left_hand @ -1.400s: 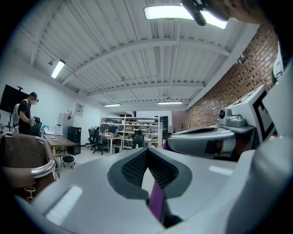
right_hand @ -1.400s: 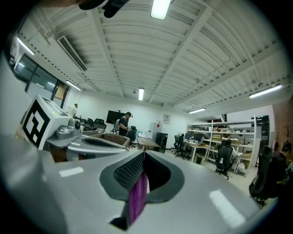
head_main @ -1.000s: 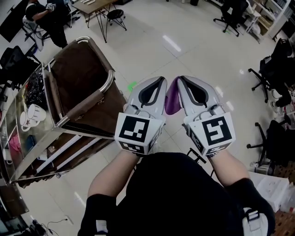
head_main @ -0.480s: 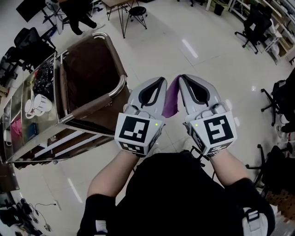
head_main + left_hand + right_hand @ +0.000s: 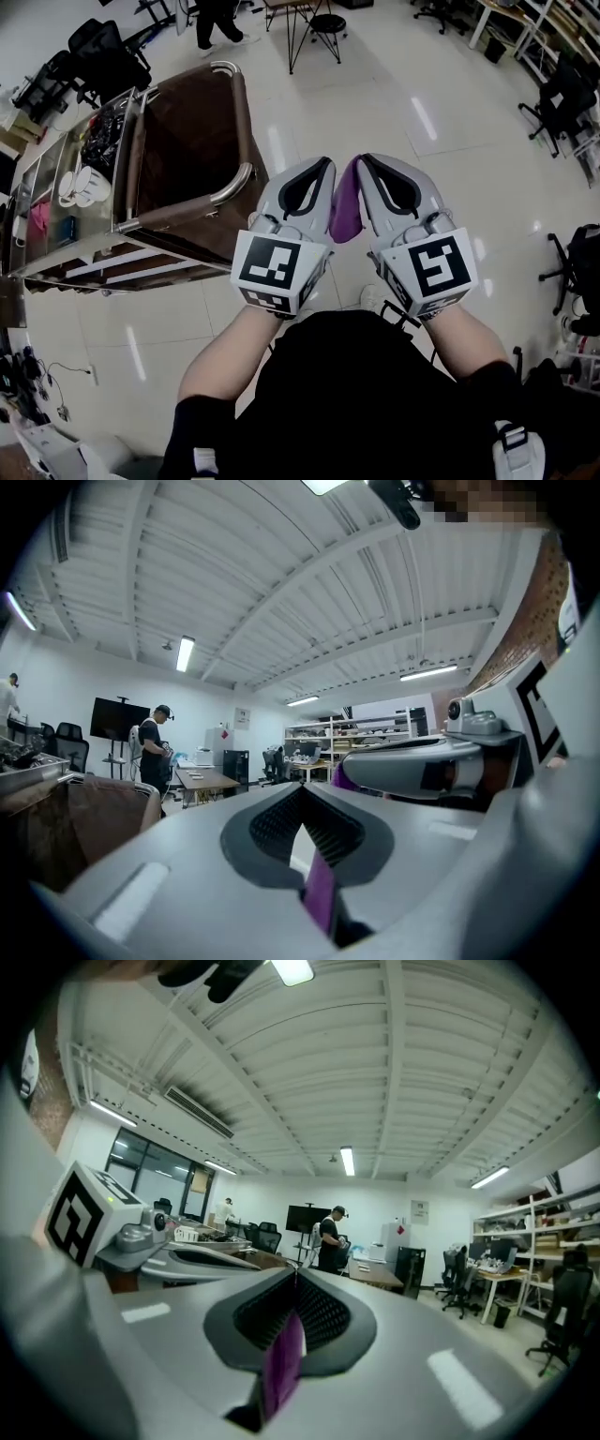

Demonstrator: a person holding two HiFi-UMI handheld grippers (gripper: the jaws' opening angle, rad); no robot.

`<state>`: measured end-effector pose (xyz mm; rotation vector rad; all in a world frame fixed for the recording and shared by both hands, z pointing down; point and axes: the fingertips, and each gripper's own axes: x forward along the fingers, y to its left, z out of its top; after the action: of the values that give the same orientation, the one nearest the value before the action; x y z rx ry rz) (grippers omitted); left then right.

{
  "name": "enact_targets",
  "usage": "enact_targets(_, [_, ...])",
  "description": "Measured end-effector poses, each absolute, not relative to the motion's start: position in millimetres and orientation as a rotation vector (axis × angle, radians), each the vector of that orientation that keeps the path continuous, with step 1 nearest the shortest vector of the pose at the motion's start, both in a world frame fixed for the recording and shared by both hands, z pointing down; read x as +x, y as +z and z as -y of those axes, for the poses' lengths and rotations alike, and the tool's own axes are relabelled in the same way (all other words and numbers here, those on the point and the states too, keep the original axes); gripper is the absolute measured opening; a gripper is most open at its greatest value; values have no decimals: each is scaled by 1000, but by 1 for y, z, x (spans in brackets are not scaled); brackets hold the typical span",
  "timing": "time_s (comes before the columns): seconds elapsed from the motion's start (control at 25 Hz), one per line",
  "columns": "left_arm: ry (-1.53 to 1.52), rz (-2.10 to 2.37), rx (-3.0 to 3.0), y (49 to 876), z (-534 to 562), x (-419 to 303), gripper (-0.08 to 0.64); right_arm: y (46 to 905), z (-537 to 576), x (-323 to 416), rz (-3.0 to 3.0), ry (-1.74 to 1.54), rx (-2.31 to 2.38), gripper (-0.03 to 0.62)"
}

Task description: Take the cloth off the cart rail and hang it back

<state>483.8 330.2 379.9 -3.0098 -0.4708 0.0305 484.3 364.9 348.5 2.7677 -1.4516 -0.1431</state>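
Observation:
A purple cloth (image 5: 345, 208) hangs between my two grippers, held up in front of my chest. My left gripper (image 5: 319, 166) is shut on one edge of it; a purple strip (image 5: 320, 892) shows clamped in its jaws. My right gripper (image 5: 364, 161) is shut on the other edge, with the cloth (image 5: 282, 1361) pinched between its dark pads. The cart (image 5: 187, 169) stands to my left, with a curved metal rail (image 5: 232, 183) round a brown bag. Both grippers are to the right of the rail and apart from it.
The cart's steel shelf holds white cups (image 5: 82, 184) and small items. Office chairs (image 5: 572, 94) stand at the right, a stool and table legs (image 5: 319, 28) at the top. A person (image 5: 330, 1237) stands by a table in the distance. The floor is glossy white tile.
The view has swung: the cart has shifted rightward and up in the head view, closer to my grippers. Both grippers keep their hold on the purple cloth, unchanged.

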Motion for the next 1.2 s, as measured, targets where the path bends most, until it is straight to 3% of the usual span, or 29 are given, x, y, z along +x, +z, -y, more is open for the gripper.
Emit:
enact_targets(0.6, [15,89,-3025,372,-391,560,-11,341,-427,566,1795,-146,2569,5])
enact_targets(1.2, [37,-110,-2981,374,-361,615,-11,339,-399,629,1981,-158,2474,5])
